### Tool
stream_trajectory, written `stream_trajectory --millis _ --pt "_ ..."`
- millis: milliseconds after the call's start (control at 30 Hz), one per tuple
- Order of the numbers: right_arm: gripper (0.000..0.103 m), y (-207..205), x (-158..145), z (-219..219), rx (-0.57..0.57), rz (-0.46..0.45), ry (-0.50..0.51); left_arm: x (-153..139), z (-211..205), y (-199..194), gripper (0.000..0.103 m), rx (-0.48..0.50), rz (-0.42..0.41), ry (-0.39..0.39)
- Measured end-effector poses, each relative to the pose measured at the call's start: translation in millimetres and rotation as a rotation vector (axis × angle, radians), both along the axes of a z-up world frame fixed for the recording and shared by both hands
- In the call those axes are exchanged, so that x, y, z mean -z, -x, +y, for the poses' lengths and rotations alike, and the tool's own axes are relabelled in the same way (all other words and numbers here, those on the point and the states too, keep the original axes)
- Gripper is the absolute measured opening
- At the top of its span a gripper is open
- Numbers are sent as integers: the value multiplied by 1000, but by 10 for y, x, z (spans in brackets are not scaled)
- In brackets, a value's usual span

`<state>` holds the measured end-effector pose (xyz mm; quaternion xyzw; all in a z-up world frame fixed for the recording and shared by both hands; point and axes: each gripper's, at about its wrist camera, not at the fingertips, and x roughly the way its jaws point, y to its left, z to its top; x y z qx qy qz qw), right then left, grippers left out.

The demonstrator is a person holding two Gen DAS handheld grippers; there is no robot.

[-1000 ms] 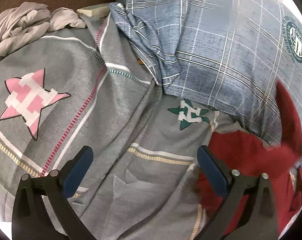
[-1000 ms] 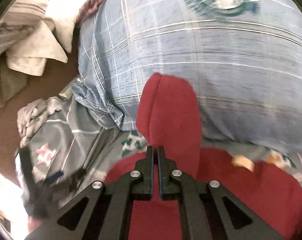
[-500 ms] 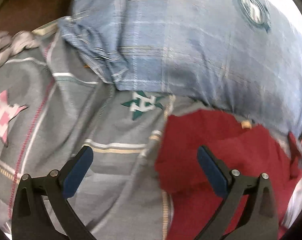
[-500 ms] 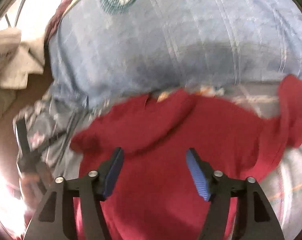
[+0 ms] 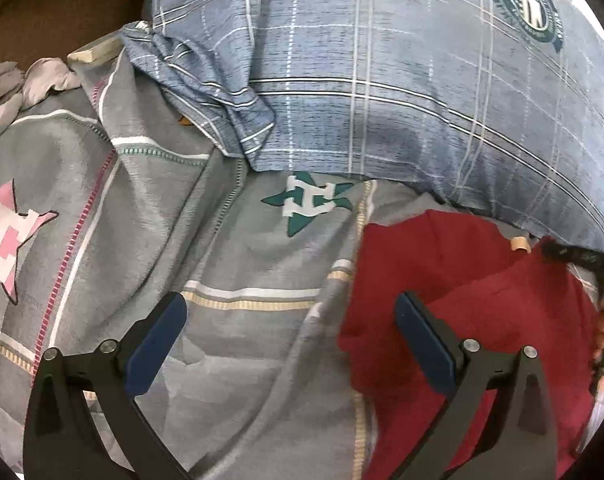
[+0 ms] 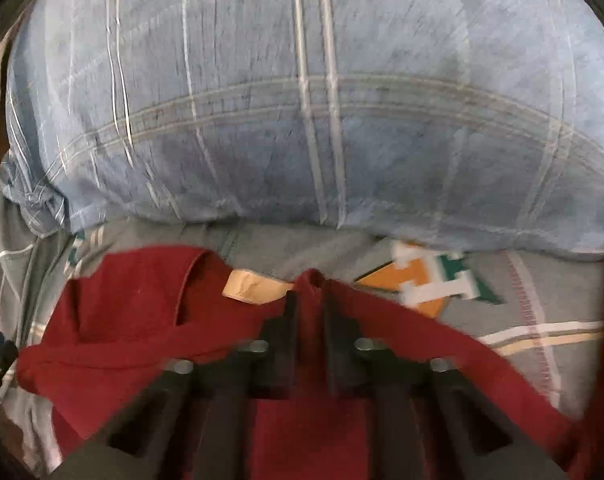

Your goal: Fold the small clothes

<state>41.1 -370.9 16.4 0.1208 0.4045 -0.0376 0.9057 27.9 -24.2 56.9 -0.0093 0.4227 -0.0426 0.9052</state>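
A dark red garment (image 5: 482,304) lies on a grey patterned bedsheet (image 5: 238,264) in front of a blue plaid pillow (image 5: 382,80). My left gripper (image 5: 290,332) is open and empty, its right finger over the garment's left edge. In the right wrist view the red garment (image 6: 142,320) shows a tan label (image 6: 254,288) at the neck. My right gripper (image 6: 308,308) is shut on a fold of the red garment near that label. The view is blurred by motion.
The blue plaid pillow (image 6: 302,100) fills the far side. A crumpled grey cloth (image 5: 10,88) lies at the far left by a brown floor (image 5: 62,12). The sheet carries a pink star (image 5: 6,236) and a green star (image 5: 306,204).
The right gripper, shut a second ago, opened half a second ago and has now closed on the garment near its label. The left gripper shifted slightly and stays open.
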Motion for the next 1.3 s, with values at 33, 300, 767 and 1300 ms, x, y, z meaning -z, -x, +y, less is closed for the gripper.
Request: stream_trajectory --millis 33,300,767,1300 --pt "10 90 -131 35 -34 -47 -6 -9 24 -1 103 -9 -5 3" --pt "10 1718 -1006 209 -417 -315 -121 -46 101 27 103 -42 -19 28" --pt "79 2601 -108 635 -539 -95 -44 -32 74 103 103 -50 -16 32" --pt "3 928 56 1384 -457 -42 105 151 65 10 103 -18 74 -116"
